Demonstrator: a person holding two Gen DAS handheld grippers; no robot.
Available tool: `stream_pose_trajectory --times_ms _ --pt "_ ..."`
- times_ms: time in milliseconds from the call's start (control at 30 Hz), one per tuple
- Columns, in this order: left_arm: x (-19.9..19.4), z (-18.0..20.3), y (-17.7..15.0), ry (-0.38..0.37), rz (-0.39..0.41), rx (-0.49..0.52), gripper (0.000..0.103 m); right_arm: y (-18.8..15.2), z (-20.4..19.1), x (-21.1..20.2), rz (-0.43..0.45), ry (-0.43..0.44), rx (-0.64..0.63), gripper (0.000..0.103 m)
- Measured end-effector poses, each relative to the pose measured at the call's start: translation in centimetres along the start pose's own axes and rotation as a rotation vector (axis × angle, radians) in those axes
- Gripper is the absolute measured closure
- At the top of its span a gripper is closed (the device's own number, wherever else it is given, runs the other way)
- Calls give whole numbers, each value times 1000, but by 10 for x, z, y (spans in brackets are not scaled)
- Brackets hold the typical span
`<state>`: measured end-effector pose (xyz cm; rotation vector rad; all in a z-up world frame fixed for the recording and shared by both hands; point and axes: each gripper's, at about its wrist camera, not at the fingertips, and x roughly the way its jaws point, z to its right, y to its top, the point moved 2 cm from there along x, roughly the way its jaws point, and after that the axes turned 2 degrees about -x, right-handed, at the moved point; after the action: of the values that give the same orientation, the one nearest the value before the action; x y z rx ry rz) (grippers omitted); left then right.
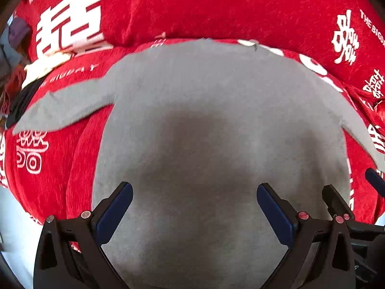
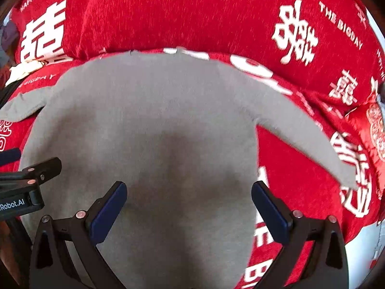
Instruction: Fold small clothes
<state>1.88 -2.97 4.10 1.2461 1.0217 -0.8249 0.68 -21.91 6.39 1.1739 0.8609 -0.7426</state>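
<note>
A small grey long-sleeved top (image 1: 204, 110) lies flat on a red bedspread (image 1: 216, 7) with white lettering, its sleeves spread out to both sides. My left gripper (image 1: 195, 192) hovers open over the lower body of the top, nothing between its blue pads. The right gripper (image 2: 189, 190) is also open, above the same grey top (image 2: 149, 110) nearer its right edge. Each gripper shows at the edge of the other's view. The right sleeve (image 2: 308, 142) stretches across the red cloth.
The red bedspread (image 2: 216, 16) rises in a thick fold behind the top. At far left lie a cream and black item (image 1: 36, 72) and other cluttered things. A red embroidered cushion (image 2: 377, 130) sits at far right. White surface (image 1: 14, 221) shows past the bedspread's near edge.
</note>
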Motion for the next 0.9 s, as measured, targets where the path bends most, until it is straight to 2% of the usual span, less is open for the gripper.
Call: stream_pose_trajectory --times_ms 167,233,400,533,600,733,900 --pt "-7 20 10 -15 6 24 0 7 9 -17 97 -109 -35 0" --pt "-9 29 11 -11 4 40 0 9 17 -20 103 -100 -20 0" --pt "-11 49 15 -5 6 80 0 12 44 -11 52 11 97 0" --pt "-13 68 20 -3 6 107 0 7 82 0 31 222 285 2" --pt "-12 77 22 1 4 123 0 4 103 3 40 250 363 2" --pt "-7 102 29 12 0 169 0 1 144 8 48 180 412 2" --pt "1 130 43 14 -6 196 0 -9 208 26 33 150 538 2"
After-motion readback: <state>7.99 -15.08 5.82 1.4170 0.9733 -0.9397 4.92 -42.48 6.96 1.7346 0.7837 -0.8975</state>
